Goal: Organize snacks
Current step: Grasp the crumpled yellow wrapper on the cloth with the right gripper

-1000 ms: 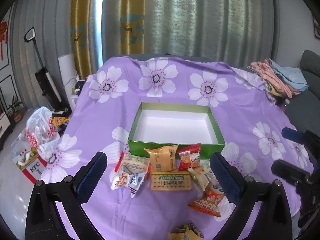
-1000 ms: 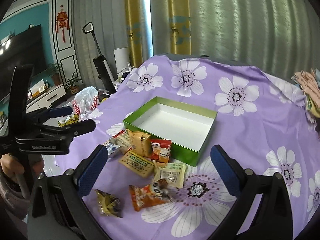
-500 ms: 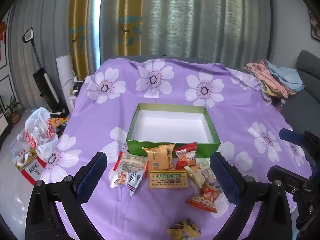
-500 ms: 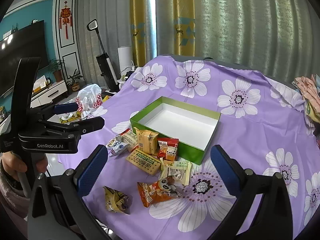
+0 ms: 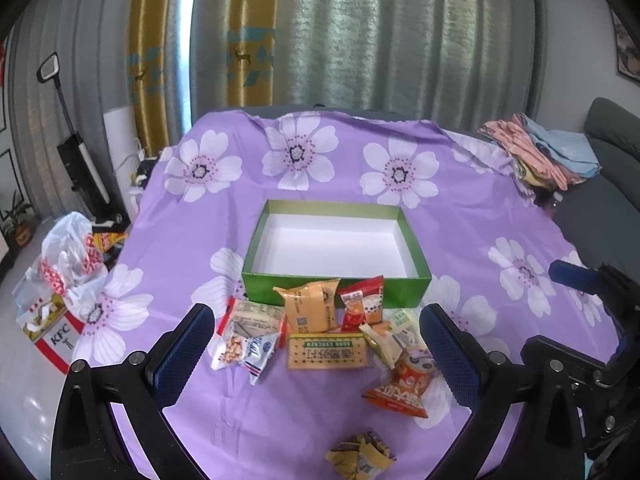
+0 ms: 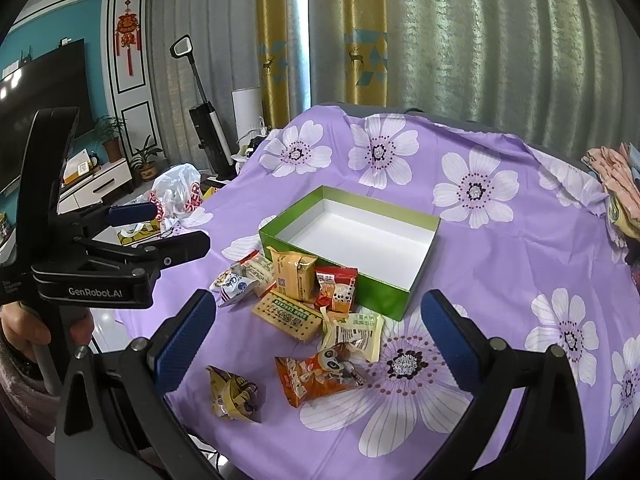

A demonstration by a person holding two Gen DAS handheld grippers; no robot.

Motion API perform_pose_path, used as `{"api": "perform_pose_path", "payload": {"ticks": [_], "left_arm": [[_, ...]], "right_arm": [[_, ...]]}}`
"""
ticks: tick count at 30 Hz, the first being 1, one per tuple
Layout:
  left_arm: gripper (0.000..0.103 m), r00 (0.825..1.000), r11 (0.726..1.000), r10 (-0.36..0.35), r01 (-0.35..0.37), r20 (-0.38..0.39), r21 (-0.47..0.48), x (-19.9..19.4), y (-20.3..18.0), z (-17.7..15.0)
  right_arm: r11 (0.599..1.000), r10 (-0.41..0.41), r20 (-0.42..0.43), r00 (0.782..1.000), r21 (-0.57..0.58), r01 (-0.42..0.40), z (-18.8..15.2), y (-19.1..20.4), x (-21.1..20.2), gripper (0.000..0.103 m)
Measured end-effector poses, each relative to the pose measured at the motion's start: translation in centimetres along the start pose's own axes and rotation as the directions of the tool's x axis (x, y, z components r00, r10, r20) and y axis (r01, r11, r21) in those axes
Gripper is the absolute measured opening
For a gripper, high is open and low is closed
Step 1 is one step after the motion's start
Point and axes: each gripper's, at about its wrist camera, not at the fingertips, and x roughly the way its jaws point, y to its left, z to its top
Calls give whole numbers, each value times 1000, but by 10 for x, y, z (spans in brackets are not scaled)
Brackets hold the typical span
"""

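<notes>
A green box point(image 5: 336, 294) point(image 6: 394, 302) with a white inside stands open on the purple flowered cloth, with nothing in it. Several snack packets lie in front of it: an orange packet point(image 5: 310, 307) point(image 6: 294, 276), a red packet point(image 5: 362, 300) point(image 6: 335, 288), a soda cracker pack point(image 5: 327, 350) point(image 6: 287, 315), an orange panda bag point(image 5: 402, 386) point(image 6: 320, 374) and a crumpled yellow wrapper point(image 5: 360, 456) point(image 6: 232, 394). My left gripper point(image 5: 316, 354) and right gripper point(image 6: 318, 342) both hover open above the packets, holding nothing. The left gripper's body point(image 6: 100, 268) shows at the left of the right wrist view.
Folded clothes point(image 5: 540, 156) lie at the cloth's far right, beside a grey sofa point(image 5: 612, 136). A plastic bag point(image 5: 68, 264) and a KFC bag point(image 5: 52, 328) sit on the floor at the left. A stick vacuum point(image 6: 204, 120) leans by the curtains.
Both grippers have drawn back and risen a little, so the box and packets look smaller and more of the near cloth shows. Nothing on the table moved.
</notes>
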Motion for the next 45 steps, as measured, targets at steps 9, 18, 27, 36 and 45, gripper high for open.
{"api": "perform_pose_path", "payload": {"ticks": [9,18,27,36,45], "left_arm": [[102,984,993,-112,106,-137,-53,27,12,-27],[102,931,971,-226,192,-287,-143,50,27,-80],[102,873,937,-344,295,-345,-189,58,20,-113],[70,841,923,-382,328,-382,-202,71,16,-126],[54,839,917,-396,343,-374,-202,80,16,-127]], "right_arm": [[996,65,-82,995,68,-59,-32,-5,17,103],[969,233,-217,948,139,-207,-92,16,52,102],[931,357,-269,895,177,-318,-126,42,82,86],[923,383,-307,871,154,-352,-128,55,105,63],[921,385,-302,872,181,-344,-133,43,113,40]]}}
